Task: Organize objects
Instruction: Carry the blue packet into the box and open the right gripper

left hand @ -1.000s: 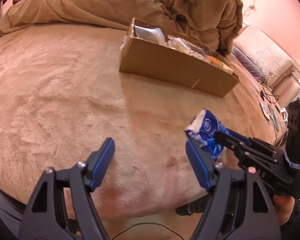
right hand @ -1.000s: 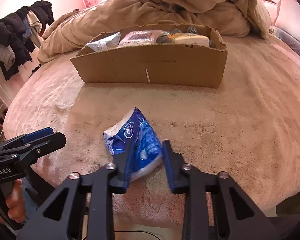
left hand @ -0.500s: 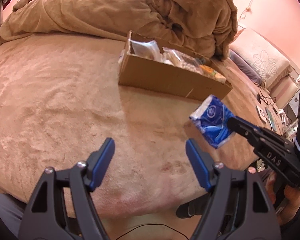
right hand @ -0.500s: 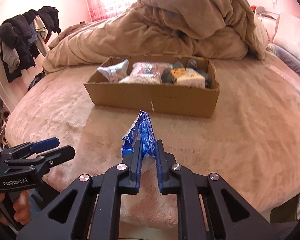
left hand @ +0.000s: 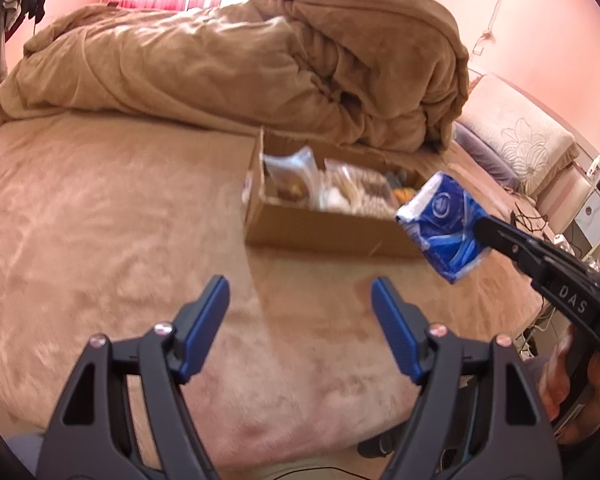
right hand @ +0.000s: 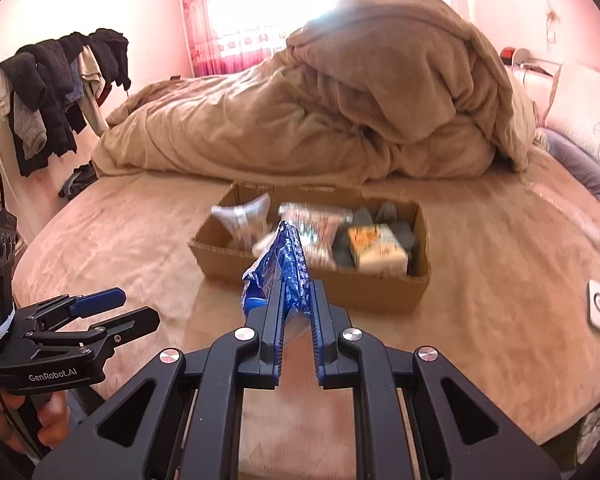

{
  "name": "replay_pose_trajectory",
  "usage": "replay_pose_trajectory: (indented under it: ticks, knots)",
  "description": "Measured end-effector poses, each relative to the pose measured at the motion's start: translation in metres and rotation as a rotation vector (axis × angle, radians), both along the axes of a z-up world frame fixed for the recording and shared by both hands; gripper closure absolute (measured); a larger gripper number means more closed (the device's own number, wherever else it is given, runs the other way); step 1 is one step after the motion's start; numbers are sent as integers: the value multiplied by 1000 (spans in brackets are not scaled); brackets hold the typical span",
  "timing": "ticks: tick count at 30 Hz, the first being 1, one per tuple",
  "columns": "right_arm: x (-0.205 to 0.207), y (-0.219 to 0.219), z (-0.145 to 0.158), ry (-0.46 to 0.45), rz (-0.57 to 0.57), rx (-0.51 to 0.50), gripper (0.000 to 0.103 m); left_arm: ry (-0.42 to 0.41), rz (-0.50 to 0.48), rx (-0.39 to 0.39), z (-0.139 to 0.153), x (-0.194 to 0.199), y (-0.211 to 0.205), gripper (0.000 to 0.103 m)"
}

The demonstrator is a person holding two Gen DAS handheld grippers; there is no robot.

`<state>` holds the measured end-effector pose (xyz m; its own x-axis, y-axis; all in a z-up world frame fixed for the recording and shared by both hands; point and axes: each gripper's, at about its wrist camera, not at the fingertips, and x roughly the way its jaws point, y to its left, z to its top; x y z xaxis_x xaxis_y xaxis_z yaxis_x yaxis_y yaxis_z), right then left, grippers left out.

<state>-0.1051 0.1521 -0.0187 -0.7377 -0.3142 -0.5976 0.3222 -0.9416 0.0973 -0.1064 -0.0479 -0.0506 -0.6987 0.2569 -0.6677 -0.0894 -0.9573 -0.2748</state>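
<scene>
- Right wrist view shows the blue packet (right hand: 278, 270) pinched between the jaws of the right gripper (right hand: 296, 300), held clear above the bed (right hand: 480, 280), its long axis running forward along the fingers and its edge turned upward.
- Straight ahead of the packet and a little lower lies the cardboard box (right hand: 312, 280), near but not touching; the packet's tip overlaps the box's near wall in this view.
- The box already holds several wrapped items, with the fullest part to the right and some room toward the left end.
- The left gripper (left hand: 300, 320) hangs with its jaws spread wide and nothing between them, low over the bed and farther from the box than the right one.
- Judged from this, the coming move is a short forward carry over the near wall, then a release.
- Behind the box a heaped blanket (right hand: 340, 100) fills the back of the bed.
</scene>
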Motion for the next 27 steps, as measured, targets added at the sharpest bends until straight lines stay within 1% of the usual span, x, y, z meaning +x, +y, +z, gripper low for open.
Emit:
replay_pose_trajectory:
  ticks: [4, 10, 13, 17, 20, 27]
  knots:
    - [-14, -6, 10, 19, -1, 8, 90, 25, -16, -22, 14, -14, -2, 28]
    - [-39, -13, 18, 27, -12, 6, 90, 74, -38, -54, 41, -41, -3, 28]
    - [-49, -18, 23, 36, -12, 8, 90, 91, -44, -66, 50, -53, -4, 28]
    - [-64, -25, 26, 40, -12, 18, 90, 61, -82, -84, 45, -80, -4, 28]
    - [-76, -29, 23, 36, -14, 25, 90, 64, -81, -119, 40, -90, -5, 28]
    - [-107, -44, 0, -1, -26, 57, 90, 18, -44, -81, 11, -113, -25, 28]
